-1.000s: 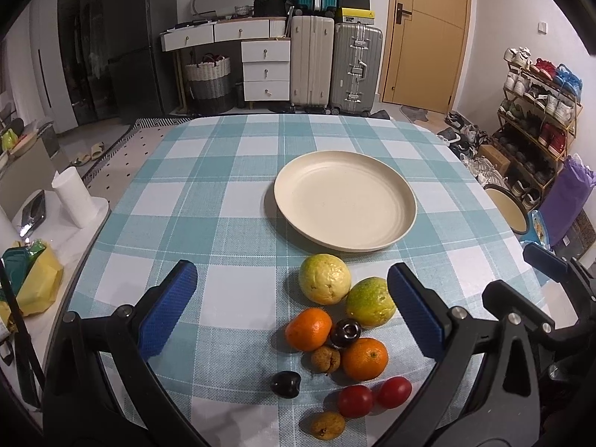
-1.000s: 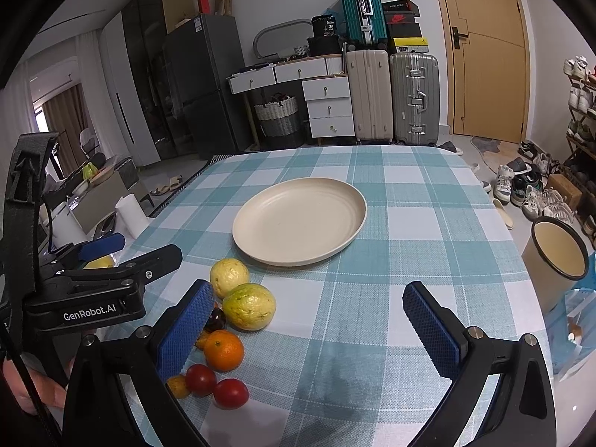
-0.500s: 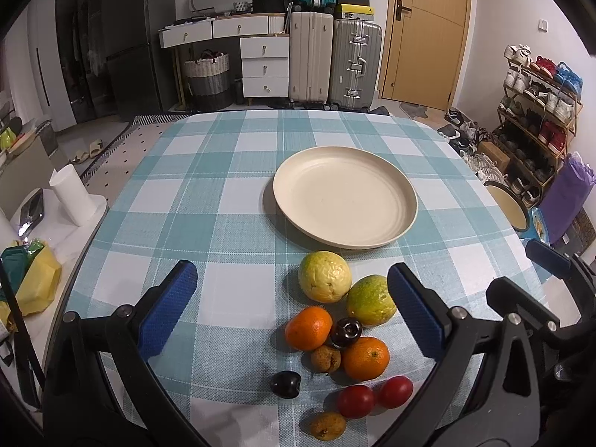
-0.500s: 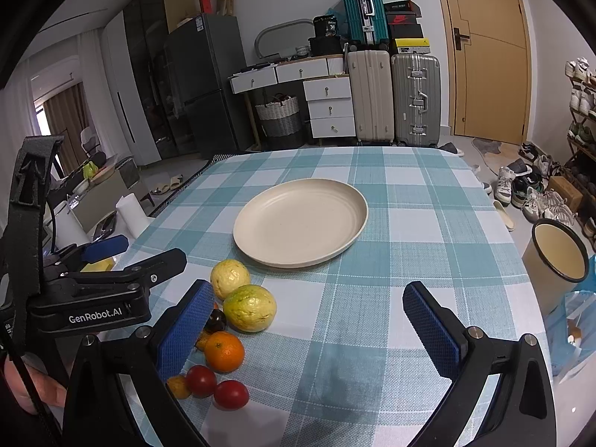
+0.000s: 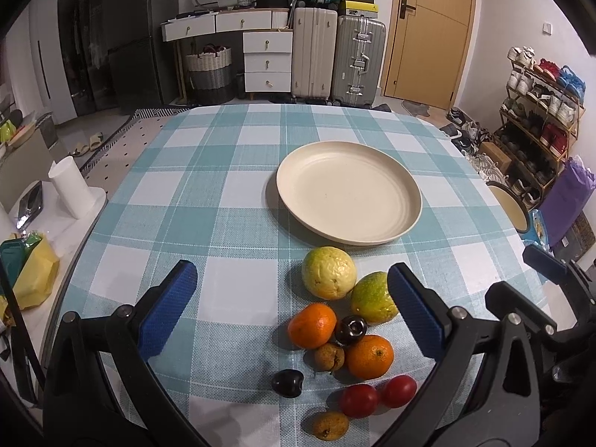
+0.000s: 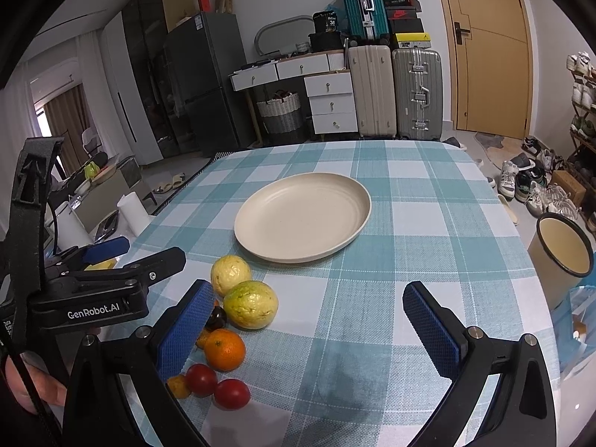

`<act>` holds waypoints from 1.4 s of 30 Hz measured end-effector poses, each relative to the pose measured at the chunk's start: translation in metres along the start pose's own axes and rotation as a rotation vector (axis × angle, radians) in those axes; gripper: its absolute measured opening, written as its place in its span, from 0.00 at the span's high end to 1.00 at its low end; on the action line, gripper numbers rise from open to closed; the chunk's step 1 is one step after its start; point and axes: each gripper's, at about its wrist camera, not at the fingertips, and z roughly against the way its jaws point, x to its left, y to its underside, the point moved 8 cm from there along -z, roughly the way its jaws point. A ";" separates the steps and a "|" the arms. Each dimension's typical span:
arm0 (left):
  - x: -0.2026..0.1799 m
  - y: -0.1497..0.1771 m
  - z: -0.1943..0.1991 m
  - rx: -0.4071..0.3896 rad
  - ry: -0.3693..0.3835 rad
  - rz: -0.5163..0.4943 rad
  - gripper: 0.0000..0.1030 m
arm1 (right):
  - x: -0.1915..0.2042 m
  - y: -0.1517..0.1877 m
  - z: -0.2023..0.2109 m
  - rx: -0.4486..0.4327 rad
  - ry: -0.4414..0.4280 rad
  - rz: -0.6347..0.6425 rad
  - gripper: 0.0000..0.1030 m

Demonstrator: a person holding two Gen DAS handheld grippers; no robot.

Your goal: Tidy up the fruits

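Holding both grippers spread wide over the checked table (image 5: 223, 193), nothing between the pads: my left gripper (image 5: 290, 307) and right gripper (image 6: 309, 320). Fruit pile (image 5: 342, 327) sits just on my side of the cream plate (image 5: 348, 192), which holds nothing. "GenRobot.AI" reads on the left gripper's body in the right wrist view; farther beyond the plate, a Nike swoosh shoebox (image 6: 402, 11).

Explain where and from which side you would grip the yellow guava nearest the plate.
Grip the yellow guava across its widest middle, coming from above with the open left hand-held gripper. It is round, so only the widest part holds. Its left side is clear, but the greener guava sits close on its right, so that finger needs care.
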 end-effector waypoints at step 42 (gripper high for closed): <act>0.007 0.016 -0.115 0.329 0.341 0.167 0.25 | -0.009 0.017 -0.051 0.095 -0.032 -0.034 0.00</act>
